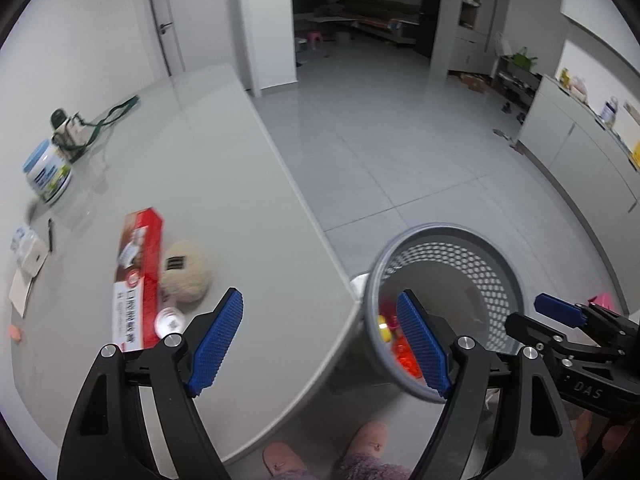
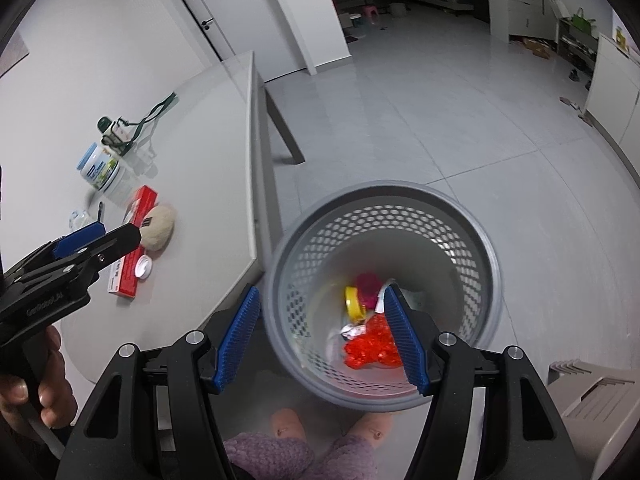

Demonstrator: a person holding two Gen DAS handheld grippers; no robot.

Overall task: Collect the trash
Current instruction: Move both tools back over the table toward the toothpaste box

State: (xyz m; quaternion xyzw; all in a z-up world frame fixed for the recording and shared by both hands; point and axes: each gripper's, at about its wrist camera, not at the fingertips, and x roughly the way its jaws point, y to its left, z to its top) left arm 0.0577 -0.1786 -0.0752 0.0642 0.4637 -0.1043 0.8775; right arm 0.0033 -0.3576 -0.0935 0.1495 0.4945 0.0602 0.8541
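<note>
A grey perforated bin (image 2: 440, 232) stands on the floor by the table's rounded corner. Inside it lie a red crumpled wrapper (image 2: 368, 350), a yellow lid (image 2: 354, 300), a pink item (image 2: 368, 284) and white scraps. My right gripper (image 2: 322, 332) hangs open above the bin's mouth with nothing between its pads. My left gripper (image 1: 320, 340) is open and empty over the table corner, the bin (image 1: 480, 272) to its right. On the table lie a red box (image 1: 138, 276), a beige woolly ball (image 1: 188, 276) and a white lid (image 1: 170, 322). Each gripper shows in the other's view: right gripper (image 1: 536, 318), left gripper (image 2: 112, 236).
On the grey table (image 1: 220, 140), further back, stand a blue-lidded can (image 1: 48, 172), a green-strapped bottle (image 1: 66, 128), a pen (image 1: 50, 234) and papers. A person's slippers (image 2: 372, 428) are below me. A beige stool (image 2: 592, 400) sits right of the bin. Tiled floor stretches beyond.
</note>
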